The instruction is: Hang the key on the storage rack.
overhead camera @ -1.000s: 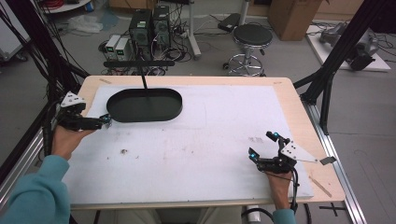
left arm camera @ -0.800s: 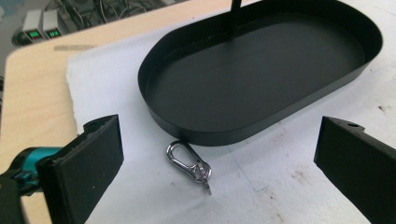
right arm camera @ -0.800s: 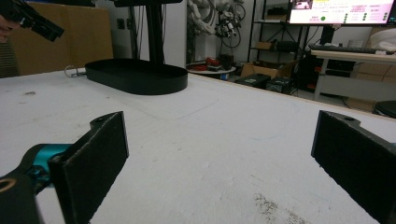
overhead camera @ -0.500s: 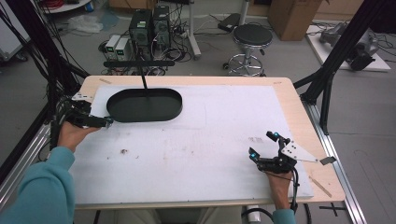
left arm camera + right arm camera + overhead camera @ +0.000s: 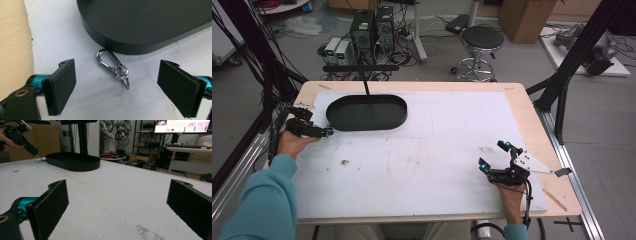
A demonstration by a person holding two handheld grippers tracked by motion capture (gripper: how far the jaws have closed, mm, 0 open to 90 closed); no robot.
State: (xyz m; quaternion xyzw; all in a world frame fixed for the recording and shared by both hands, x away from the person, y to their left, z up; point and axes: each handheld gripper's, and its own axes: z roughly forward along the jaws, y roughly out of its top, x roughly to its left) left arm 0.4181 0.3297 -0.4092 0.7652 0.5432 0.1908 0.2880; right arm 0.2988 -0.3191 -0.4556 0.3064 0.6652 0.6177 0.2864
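Left tool (image 5: 115, 82) advanced toward black oval base (image 5: 367, 112), frame upper left; spread wide around snap hook (image 5: 112, 66), ungrasped. Right tool (image 5: 495, 169) wide, empty, lower right. Pickup pending.

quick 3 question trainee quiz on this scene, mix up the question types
1. True or false: the left tool is shut on the small silver metal snap hook.
2. The snap hook lies: A) inside the black oval stand base B) on the white mat against the base's edge C) on the bare wood.
3. Fill in: the right tool is ____.

Key: 1 false, its jaws stand open on either side of the hook; 2 B; 3 open.
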